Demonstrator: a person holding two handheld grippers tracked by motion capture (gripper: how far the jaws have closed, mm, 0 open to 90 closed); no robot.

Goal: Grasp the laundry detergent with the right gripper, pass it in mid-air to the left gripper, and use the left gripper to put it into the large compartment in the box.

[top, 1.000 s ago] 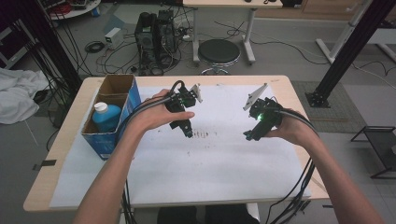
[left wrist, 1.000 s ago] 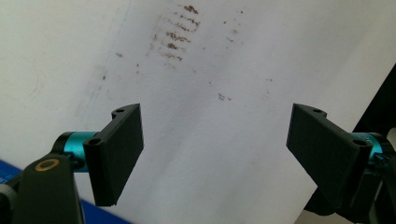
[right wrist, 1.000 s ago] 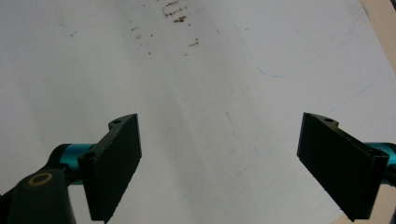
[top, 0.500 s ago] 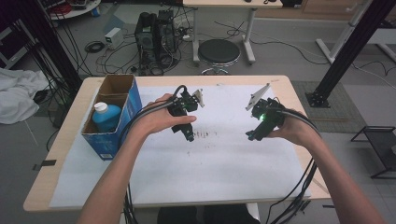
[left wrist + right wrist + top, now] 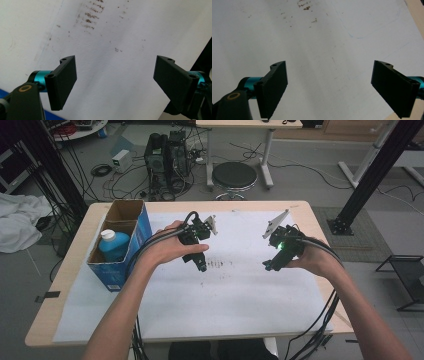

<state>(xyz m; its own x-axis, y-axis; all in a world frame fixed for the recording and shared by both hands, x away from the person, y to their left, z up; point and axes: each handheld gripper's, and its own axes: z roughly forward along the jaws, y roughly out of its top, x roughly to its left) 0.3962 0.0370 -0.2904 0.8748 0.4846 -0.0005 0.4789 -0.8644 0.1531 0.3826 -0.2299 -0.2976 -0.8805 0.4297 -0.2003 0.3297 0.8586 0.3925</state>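
- Both pairs of jaws stand wide apart and hold nothing; in each gripper view there is only white paper between the two black plates.
- The left gripper (image 5: 201, 266) is above the middle of the table, and its jaws point down toward the white paper sheet (image 5: 230, 305).
- A patch of small brown marks (image 5: 218, 264) lies on the sheet just beside the tip of the left gripper, on its right side in the high view.
- In the left gripper view the left gripper (image 5: 115, 80) looks down at the sheet, and the same brown marks (image 5: 90, 15) are ahead of the jaws, near the top of the picture.
- The right gripper (image 5: 270, 265) is near the right part of the sheet, well apart from the left one, and a green light shines on its body.
- In the right gripper view the right gripper (image 5: 329, 87) also faces the paper; some brown marks (image 5: 305, 7) are far ahead of it, and a thin blue pen line (image 5: 372, 27) runs on the sheet at the right.
- A blue cardboard box (image 5: 139, 227) stands on the left side of the table (image 5: 75, 270), and a blue bottle with a white cap (image 5: 112, 245) stands upright inside it.
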